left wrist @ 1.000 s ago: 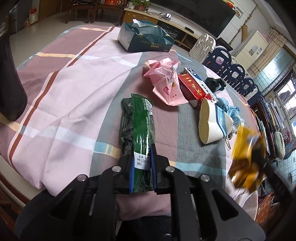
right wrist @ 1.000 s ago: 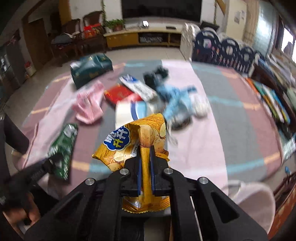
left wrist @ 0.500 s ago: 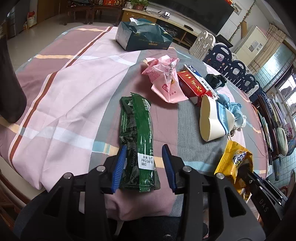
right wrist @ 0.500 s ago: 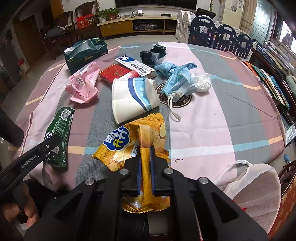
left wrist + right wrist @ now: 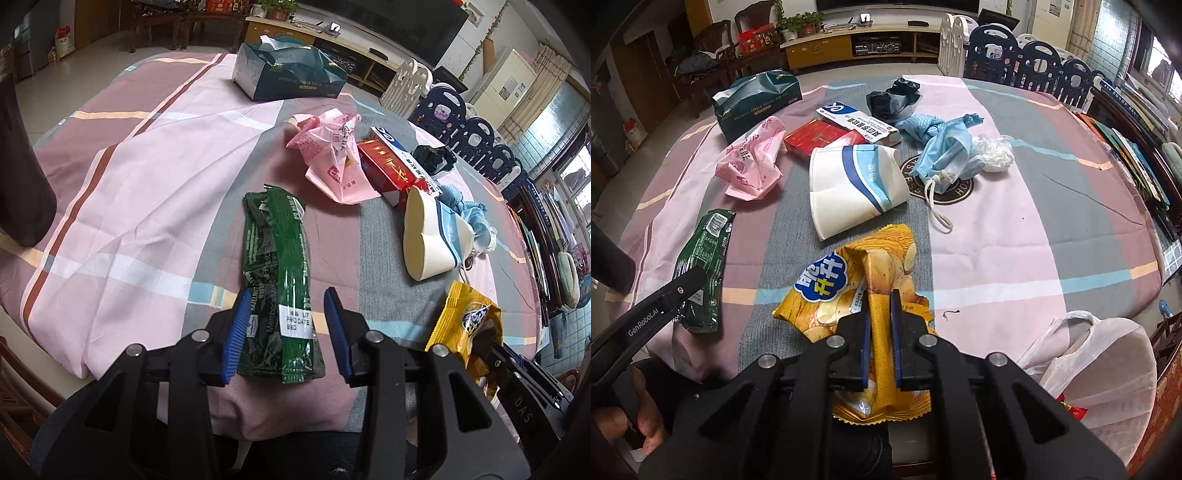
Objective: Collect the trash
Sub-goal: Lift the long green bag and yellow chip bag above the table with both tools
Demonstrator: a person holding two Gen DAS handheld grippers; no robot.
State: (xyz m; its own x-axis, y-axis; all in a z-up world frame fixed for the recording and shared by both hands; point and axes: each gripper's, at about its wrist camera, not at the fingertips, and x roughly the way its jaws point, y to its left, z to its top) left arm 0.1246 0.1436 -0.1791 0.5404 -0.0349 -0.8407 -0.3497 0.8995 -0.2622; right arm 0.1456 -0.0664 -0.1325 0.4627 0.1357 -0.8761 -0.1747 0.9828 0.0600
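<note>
My left gripper [image 5: 284, 328] is open, its blue pads on either side of the near end of a green wafer wrapper [image 5: 277, 280] that lies on the tablecloth; the wrapper also shows in the right wrist view [image 5: 701, 273]. My right gripper [image 5: 879, 328] is shut on a yellow chip bag [image 5: 864, 280], held over the table's near edge; the bag also shows in the left wrist view [image 5: 469, 325]. A white plastic bag [image 5: 1108, 369] hangs open at the lower right, beside the table.
On the striped tablecloth [image 5: 1015, 240] lie a crushed paper cup [image 5: 853, 184], a pink wrapper [image 5: 753, 166], a red box [image 5: 816, 138], a white-blue box [image 5: 857, 122], blue masks [image 5: 945, 147], a black bag [image 5: 894, 96] and a green tissue box [image 5: 757, 99]. Chairs stand behind.
My left gripper opened and released the green wrapper, which now lies flat between the pads. My right gripper brought the chip bag down and steadied near the table's edge.
</note>
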